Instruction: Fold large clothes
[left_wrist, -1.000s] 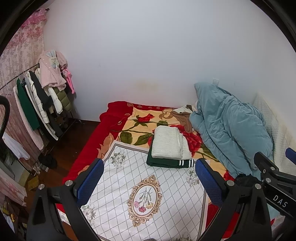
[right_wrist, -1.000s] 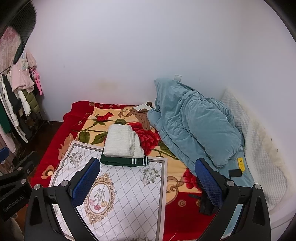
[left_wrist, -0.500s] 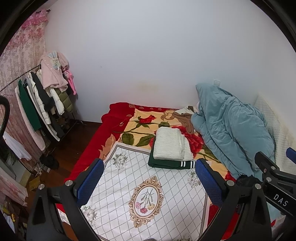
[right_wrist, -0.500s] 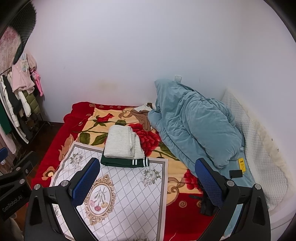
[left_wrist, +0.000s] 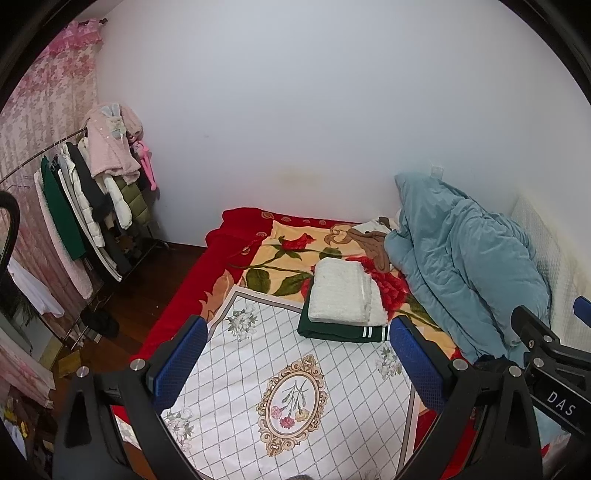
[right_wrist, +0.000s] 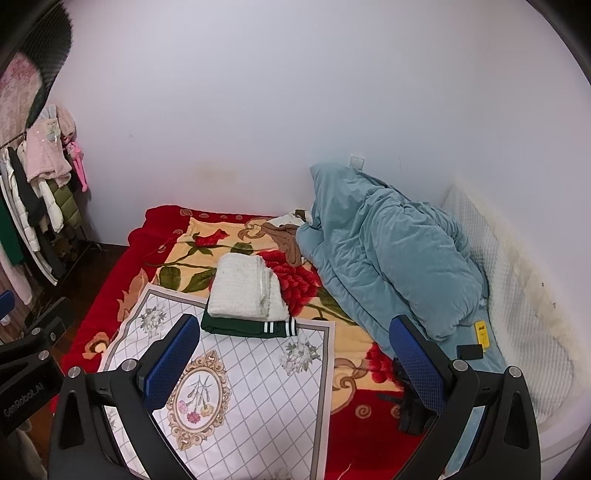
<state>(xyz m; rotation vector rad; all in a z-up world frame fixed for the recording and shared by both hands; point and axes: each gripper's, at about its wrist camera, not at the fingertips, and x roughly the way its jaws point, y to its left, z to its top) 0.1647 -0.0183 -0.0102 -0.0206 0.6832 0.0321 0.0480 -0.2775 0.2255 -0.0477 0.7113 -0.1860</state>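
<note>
A folded white fuzzy garment (left_wrist: 343, 290) lies on top of a folded dark green garment (left_wrist: 341, 330) with white stripes, stacked on the bed. The stack also shows in the right wrist view, white piece (right_wrist: 245, 291) over green piece (right_wrist: 247, 326). A white checked cloth (left_wrist: 291, 384) with a flower medallion is spread flat in front of the stack, also in the right wrist view (right_wrist: 236, 387). My left gripper (left_wrist: 295, 354) is open and empty, held high above the cloth. My right gripper (right_wrist: 293, 354) is open and empty, also held high.
A red floral blanket (left_wrist: 284, 254) covers the bed. A bunched teal duvet (left_wrist: 469, 266) lies on the right against the wall. A rack of hanging clothes (left_wrist: 92, 199) stands on the left beside dark wooden floor (left_wrist: 147, 280). A brown garment (left_wrist: 373, 243) lies near the duvet.
Both views have shifted slightly, so the bed and stack sit a little lower in frame. The stack and cloth have not moved. Both grippers stay open.
</note>
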